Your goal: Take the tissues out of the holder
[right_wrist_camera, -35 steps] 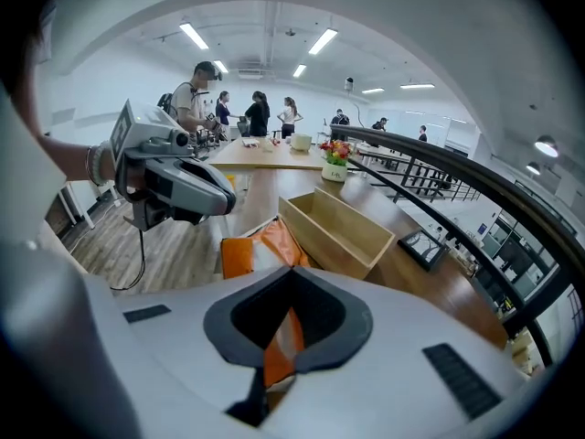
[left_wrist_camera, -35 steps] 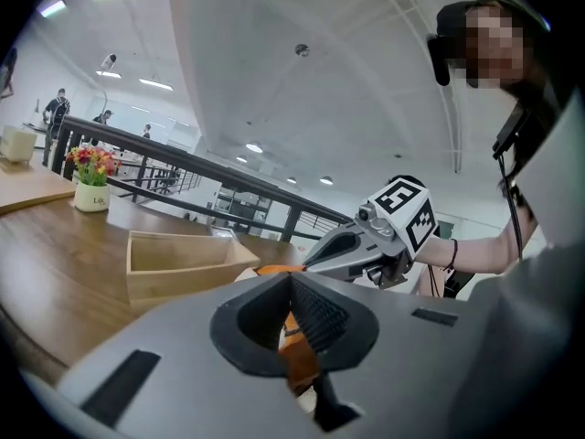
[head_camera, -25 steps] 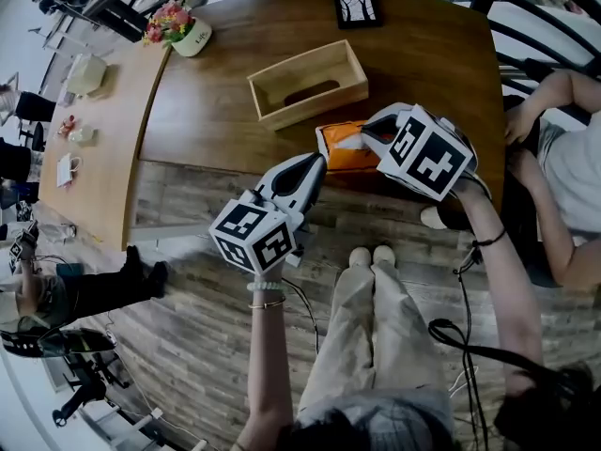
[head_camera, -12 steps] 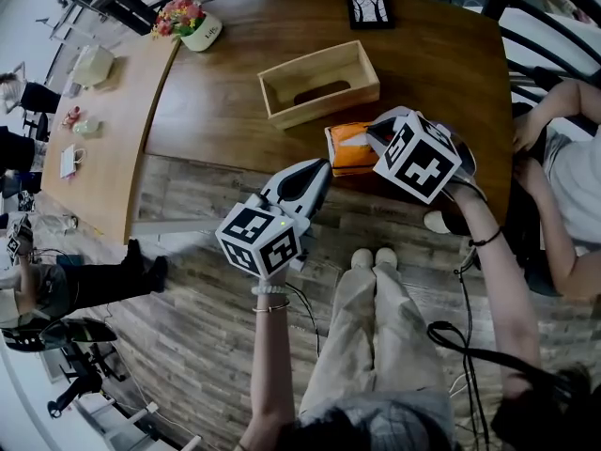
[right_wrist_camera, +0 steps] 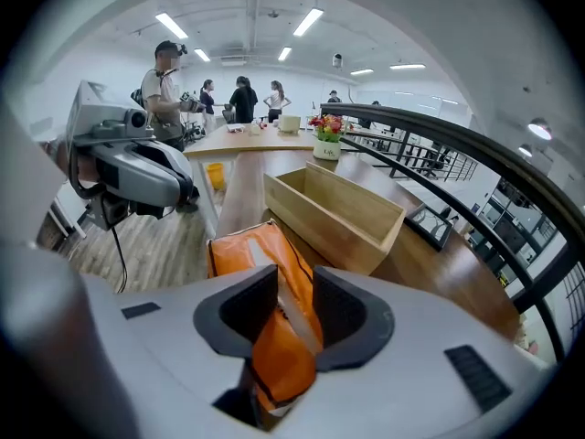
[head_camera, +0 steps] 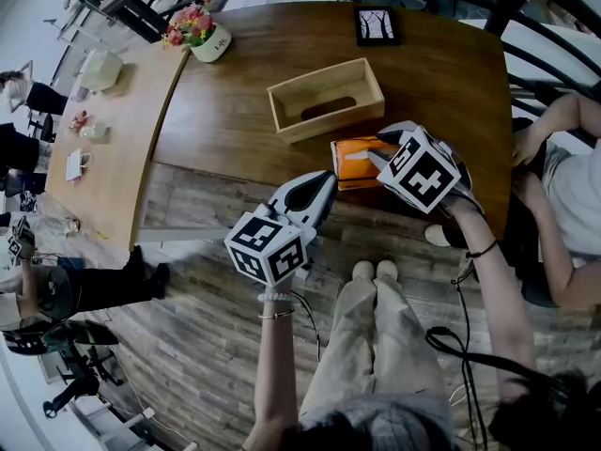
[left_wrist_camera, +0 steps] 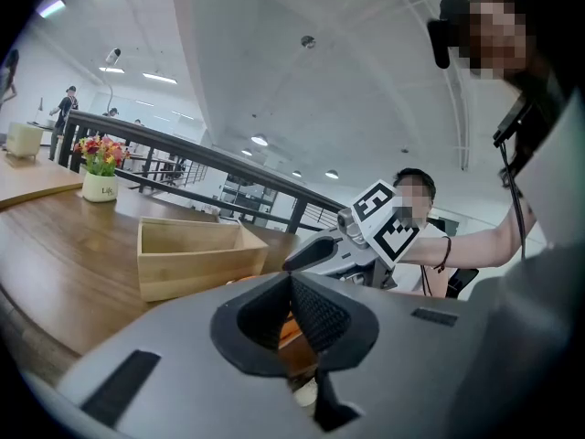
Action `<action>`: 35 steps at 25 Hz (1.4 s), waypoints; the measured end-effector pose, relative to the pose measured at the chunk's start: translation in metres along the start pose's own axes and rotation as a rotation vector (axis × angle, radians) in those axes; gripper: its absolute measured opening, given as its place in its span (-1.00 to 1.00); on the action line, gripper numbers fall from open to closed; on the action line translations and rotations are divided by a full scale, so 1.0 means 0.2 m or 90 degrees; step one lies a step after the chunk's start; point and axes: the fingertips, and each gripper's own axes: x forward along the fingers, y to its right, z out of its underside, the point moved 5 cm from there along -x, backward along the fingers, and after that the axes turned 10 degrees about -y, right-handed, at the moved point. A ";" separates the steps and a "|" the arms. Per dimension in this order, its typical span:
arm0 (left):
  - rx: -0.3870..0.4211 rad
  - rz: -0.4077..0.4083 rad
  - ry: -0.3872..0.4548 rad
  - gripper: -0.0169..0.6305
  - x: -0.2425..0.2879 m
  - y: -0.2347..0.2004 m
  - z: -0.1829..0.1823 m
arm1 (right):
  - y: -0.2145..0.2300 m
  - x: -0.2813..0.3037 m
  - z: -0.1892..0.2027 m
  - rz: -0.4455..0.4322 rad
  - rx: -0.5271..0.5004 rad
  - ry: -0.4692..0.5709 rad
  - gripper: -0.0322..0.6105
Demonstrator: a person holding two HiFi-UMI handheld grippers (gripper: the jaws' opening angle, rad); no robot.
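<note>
An orange tissue pack (head_camera: 353, 159) lies on the brown table (head_camera: 235, 111) near its front edge, just in front of the wooden holder (head_camera: 327, 97), which is empty. My right gripper (head_camera: 379, 154) reaches the pack from the right. In the right gripper view its jaws are opening around the pack (right_wrist_camera: 265, 263), and the pads stand off it. My left gripper (head_camera: 326, 180) hovers off the table's front edge, shut with nothing between its fingers. In the left gripper view it points toward the holder (left_wrist_camera: 187, 254).
A flower pot (head_camera: 200, 34) stands at the table's far left corner and a framed picture (head_camera: 378, 24) at the far edge. A seated person (head_camera: 563, 186) is close on the right. A lighter table (head_camera: 94, 148) adjoins on the left.
The whole scene has slid slightly down and right in the head view. Both grippers keep about the same places relative to the orange pack and the holder.
</note>
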 end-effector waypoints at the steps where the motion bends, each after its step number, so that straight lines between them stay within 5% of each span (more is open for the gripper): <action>1: 0.001 0.002 0.001 -0.92 0.00 0.00 -0.01 | 0.00 0.00 0.00 0.001 0.004 0.003 -0.58; 11: 0.022 0.002 0.032 -0.92 -0.02 0.00 -0.14 | 0.05 -0.12 -0.04 -0.018 0.089 0.111 -0.58; 22: 0.040 0.009 0.066 -0.92 -0.11 0.10 -0.27 | -0.10 -0.40 -0.14 -0.102 0.159 0.258 -0.60; 25: 0.058 0.027 0.059 -0.92 -0.11 0.14 -0.28 | -0.12 -0.45 -0.15 -0.091 0.145 0.268 -0.77; 35: 0.087 0.027 0.110 -0.92 -0.19 0.22 -0.37 | -0.17 -0.64 -0.23 -0.035 0.111 0.334 -0.86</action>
